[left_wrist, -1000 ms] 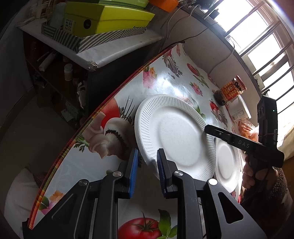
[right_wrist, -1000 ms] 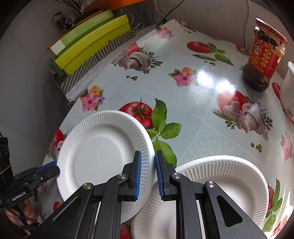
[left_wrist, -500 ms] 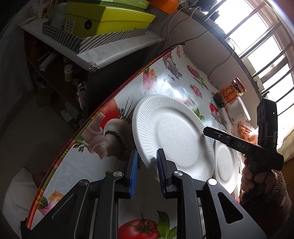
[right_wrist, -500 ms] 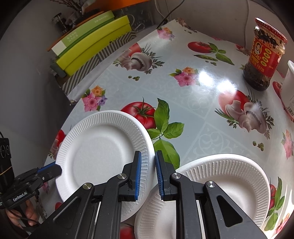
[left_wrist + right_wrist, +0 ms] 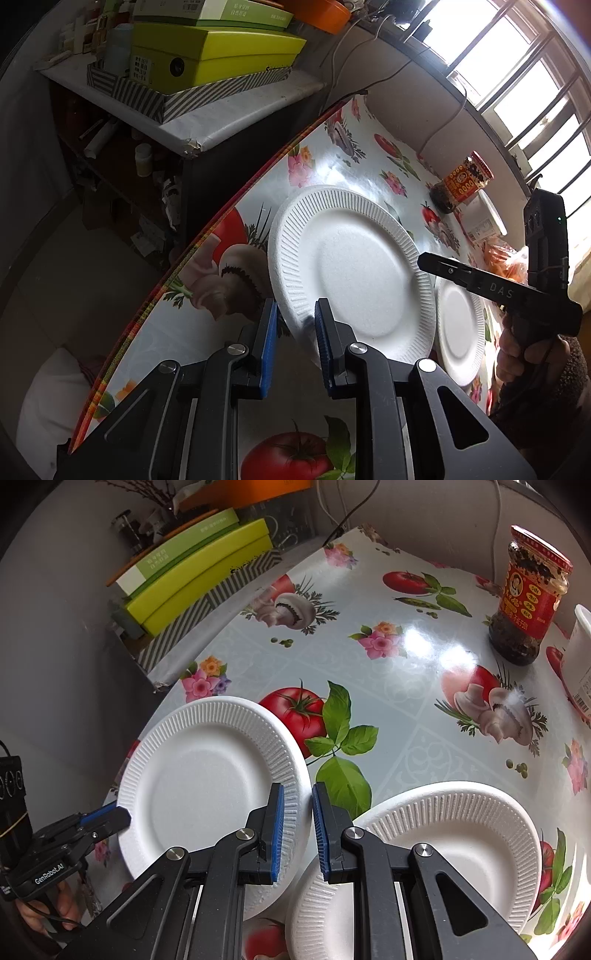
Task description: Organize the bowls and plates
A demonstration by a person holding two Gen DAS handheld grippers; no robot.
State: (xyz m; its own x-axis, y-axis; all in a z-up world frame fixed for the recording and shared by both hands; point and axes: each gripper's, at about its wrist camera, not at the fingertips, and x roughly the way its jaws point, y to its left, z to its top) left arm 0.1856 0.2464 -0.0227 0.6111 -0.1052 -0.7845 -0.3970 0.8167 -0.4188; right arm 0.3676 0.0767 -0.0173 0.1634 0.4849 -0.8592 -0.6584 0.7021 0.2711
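Table [image 5: 406, 672] with veggie cloth | I count two white plates: lifted plate [image 5: 207, 775], second plate [image 5: 443, 834] flat beside | my left gripper [image 5: 293, 328] and right gripper [image 5: 297, 812] tilt down, each pinching the lifted plate's rim

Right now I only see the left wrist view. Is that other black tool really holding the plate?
Observer: Yes. The right gripper has the plate rim pinched between its blue pads.
Operator: And my own tool, from the other side?
Observer: The left gripper sits on the opposite rim, one blue pad on top.
Operator: Anything on the second plate?
Observer: The second plate is empty where it shows; the right gripper hides its near part.
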